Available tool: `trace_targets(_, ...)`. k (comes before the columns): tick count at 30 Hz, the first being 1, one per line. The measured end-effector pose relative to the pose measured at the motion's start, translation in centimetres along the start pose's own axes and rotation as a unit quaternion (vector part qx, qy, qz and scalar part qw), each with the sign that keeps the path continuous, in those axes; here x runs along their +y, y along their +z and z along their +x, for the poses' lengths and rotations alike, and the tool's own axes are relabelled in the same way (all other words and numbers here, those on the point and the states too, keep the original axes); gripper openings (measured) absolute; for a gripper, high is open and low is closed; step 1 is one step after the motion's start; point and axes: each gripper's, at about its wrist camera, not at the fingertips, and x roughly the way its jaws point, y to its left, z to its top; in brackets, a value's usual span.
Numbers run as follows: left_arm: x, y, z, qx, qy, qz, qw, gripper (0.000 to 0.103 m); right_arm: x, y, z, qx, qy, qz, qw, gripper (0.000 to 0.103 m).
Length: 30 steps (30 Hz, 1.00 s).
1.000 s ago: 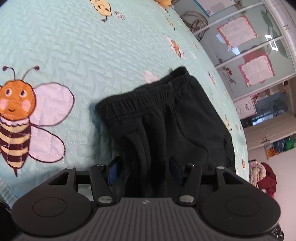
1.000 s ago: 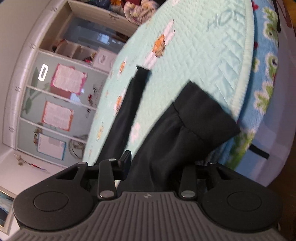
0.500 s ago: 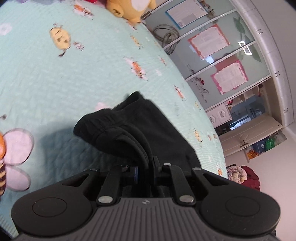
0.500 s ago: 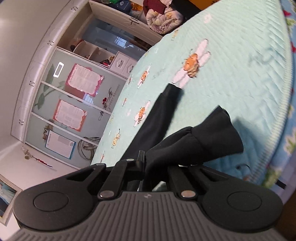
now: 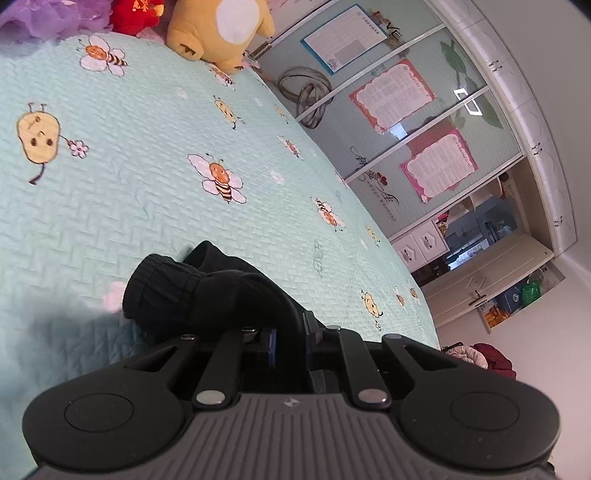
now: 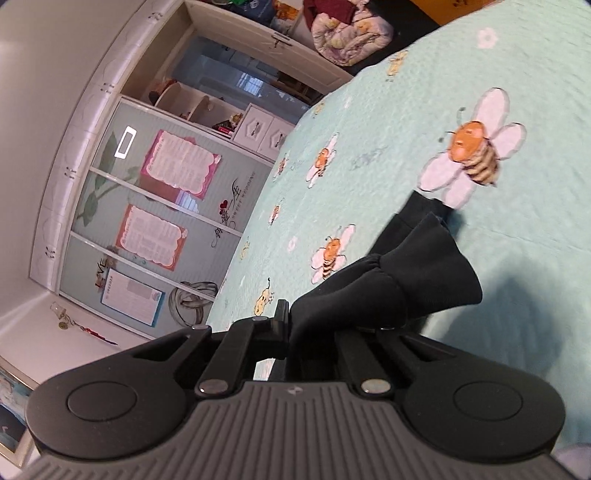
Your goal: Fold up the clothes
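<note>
A pair of black sweatpants (image 5: pixel 207 291) lies partly lifted off a mint bedspread with bee prints (image 5: pixel 129 184). In the left wrist view my left gripper (image 5: pixel 290 338) is shut on the bunched fabric near the elastic waistband, which hangs over the quilt to the left of the fingers. In the right wrist view my right gripper (image 6: pixel 310 336) is shut on a trouser leg (image 6: pixel 369 291) near its hem; the cuff (image 6: pixel 432 266) flares out to the right above the bed. The other leg's end (image 6: pixel 424 206) still rests on the quilt.
Plush toys (image 5: pixel 218 33) sit at the head of the bed. A wardrobe with glass doors and pink posters (image 5: pixel 413 122) stands past the bed's far side. A heap of bedding and clothes (image 6: pixel 347 33) lies beyond the bed's foot.
Both grippers went from open around the pants to shut on the fabric, then rose. The waistband and the leg cuff have come up off the quilt and the pants are bunched.
</note>
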Motion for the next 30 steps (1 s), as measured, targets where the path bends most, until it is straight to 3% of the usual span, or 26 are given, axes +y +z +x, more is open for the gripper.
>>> trace_targets(7, 0.7, 0.7, 2.4, 0.007, 0.004, -0.010, 0.9999, 0.010, -0.3, -0.5, 3.1, 0.012, -0.021, -0.002, 1.000, 0.003)
trace_targets(12, -1.0, 2.5, 5.4, 0.009, 0.013, -0.002, 0.9999, 0.010, 0.0, 0.3, 5.2, 0.009, -0.027, 0.017, 0.999, 0.004)
trace_targets(19, -3.7, 5.0, 12.4, 0.011, 0.025, 0.020, 0.9994, 0.010, 1.0, 1.5, 12.5, 0.018, -0.063, 0.002, 0.998, 0.004)
trace_targets(22, -3.8, 6.3, 16.6, 0.021, 0.054, 0.013, 0.9982, 0.011, -0.1, 2.6, 16.9, 0.017, -0.071, 0.038, 0.997, 0.007)
trace_targets(23, -3.7, 6.8, 18.1, 0.029, 0.069, 0.009, 0.9972, 0.012, -0.6, 3.0, 18.3, 0.017, -0.074, 0.052, 0.996, 0.009)
trace_targets(26, -2.4, 7.7, 22.5, 0.071, 0.129, -0.005, 0.9891, 0.015, -2.4, 3.9, 22.7, 0.015, -0.105, 0.071, 0.992, 0.033)
trace_targets(27, -2.0, 7.6, 23.2, 0.081, 0.137, -0.005, 0.9872, 0.018, -3.0, 4.1, 23.5, 0.016, -0.116, 0.073, 0.990, 0.035)
trace_targets(29, -1.1, 7.7, 23.3, 0.087, 0.133, -0.014, 0.9871, 0.030, -4.0, 4.0, 24.2, 0.021, -0.124, 0.074, 0.989, 0.035)
trace_targets(30, -0.7, 7.8, 23.1, 0.087, 0.127, -0.019, 0.9879, 0.041, -4.5, 3.8, 24.0, 0.025, -0.111, 0.076, 0.991, 0.037)
